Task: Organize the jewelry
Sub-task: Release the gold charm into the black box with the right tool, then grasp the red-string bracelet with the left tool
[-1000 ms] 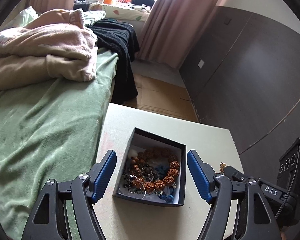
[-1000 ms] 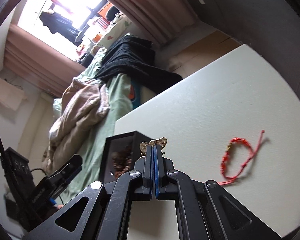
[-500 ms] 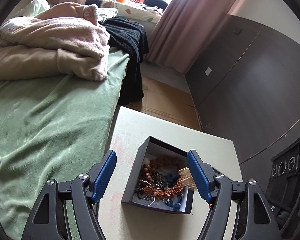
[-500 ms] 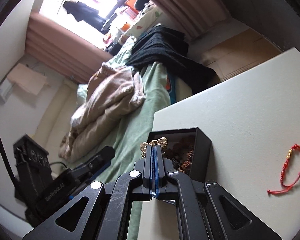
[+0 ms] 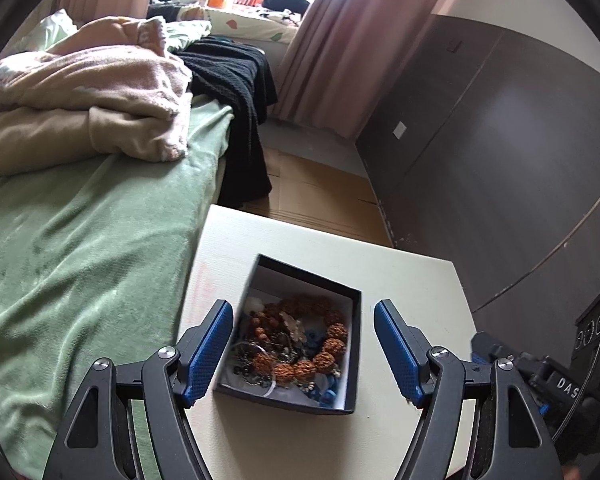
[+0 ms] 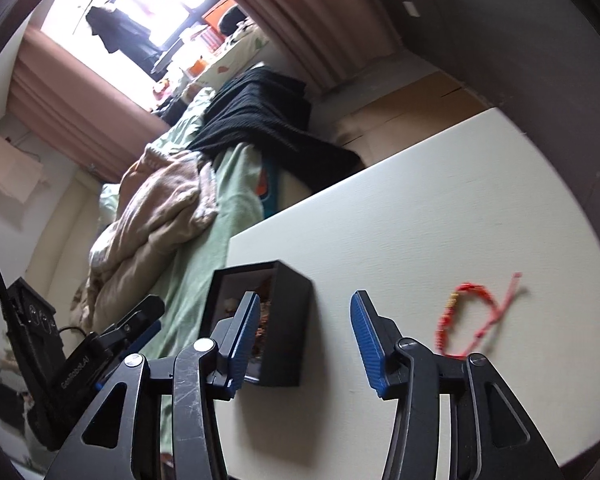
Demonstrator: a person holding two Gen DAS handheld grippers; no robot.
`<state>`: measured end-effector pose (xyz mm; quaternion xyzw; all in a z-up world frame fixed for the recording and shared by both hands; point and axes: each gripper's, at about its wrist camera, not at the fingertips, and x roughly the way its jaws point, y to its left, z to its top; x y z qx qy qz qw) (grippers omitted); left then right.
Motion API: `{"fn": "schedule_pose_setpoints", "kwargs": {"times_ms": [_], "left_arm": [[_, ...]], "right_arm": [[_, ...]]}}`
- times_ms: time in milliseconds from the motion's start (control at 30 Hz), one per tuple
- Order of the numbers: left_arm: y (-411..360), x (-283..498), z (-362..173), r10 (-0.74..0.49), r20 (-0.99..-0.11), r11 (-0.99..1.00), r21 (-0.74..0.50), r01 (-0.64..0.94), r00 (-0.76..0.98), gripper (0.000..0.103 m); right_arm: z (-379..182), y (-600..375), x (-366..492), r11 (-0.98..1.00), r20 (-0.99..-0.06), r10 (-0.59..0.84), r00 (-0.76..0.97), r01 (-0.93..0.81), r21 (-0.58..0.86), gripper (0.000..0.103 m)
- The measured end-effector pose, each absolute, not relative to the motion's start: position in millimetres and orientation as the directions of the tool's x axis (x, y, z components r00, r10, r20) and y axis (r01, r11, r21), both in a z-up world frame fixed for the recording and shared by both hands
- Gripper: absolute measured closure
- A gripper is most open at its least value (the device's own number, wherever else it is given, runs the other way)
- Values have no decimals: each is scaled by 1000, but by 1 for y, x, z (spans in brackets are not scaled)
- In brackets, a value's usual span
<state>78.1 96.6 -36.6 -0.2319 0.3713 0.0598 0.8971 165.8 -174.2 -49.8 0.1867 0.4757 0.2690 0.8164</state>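
A black box [image 5: 342,406] with a white lining stands on the cream table [image 5: 412,280]. It holds brown bead bracelets [image 5: 324,350], blue pieces and a gold butterfly piece [image 5: 292,326]. My left gripper [image 5: 304,354] is open and empty, its fingers either side of the box and above it. My right gripper [image 6: 304,338] is open and empty, just right of the box [image 6: 288,320]. A red cord bracelet [image 6: 476,316] lies on the table [image 6: 420,208] to the right of the right gripper.
A bed with a green sheet [image 5: 72,248], a beige blanket [image 5: 80,104] and a black garment [image 5: 236,92] borders the table's left edge. Dark wardrobe panels [image 5: 500,152] stand at the right. Cardboard [image 5: 320,196] covers the floor beyond the table.
My right gripper carried the gold butterfly piece over the box, opened and let it go; the piece now lies in the box. The left gripper stayed open over the box.
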Motion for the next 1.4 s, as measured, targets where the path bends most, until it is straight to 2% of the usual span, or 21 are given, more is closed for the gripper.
{"fn": "schedule_pose_setpoints", "kwargs": {"times_ms": [133,833,1000,1133,1400], "left_arm": [[74,80,-36,-60,-695,910,-333,-247,717,29],[-32,100,-50,-155,-698,972,-234,-19,699,30],[-50,107,-58,-195,-706,970,-242,26,681,36],[-69,118,-76,-224,-739,969,-240,62,635,46],[-112,131,-106,-243,-781,970,-205,132,575,50]], "right_arm": [[-44,-204,163,823,-695,560,450,-208,528,38],[-66,-297,171,887,-809,424,408,-4,462,38],[-71,-312,177,888,-823,409,395,37,458,38],[-73,-320,180,877,-824,423,377,60,477,38],[-67,-339,184,863,-817,427,387,93,496,38]]}}
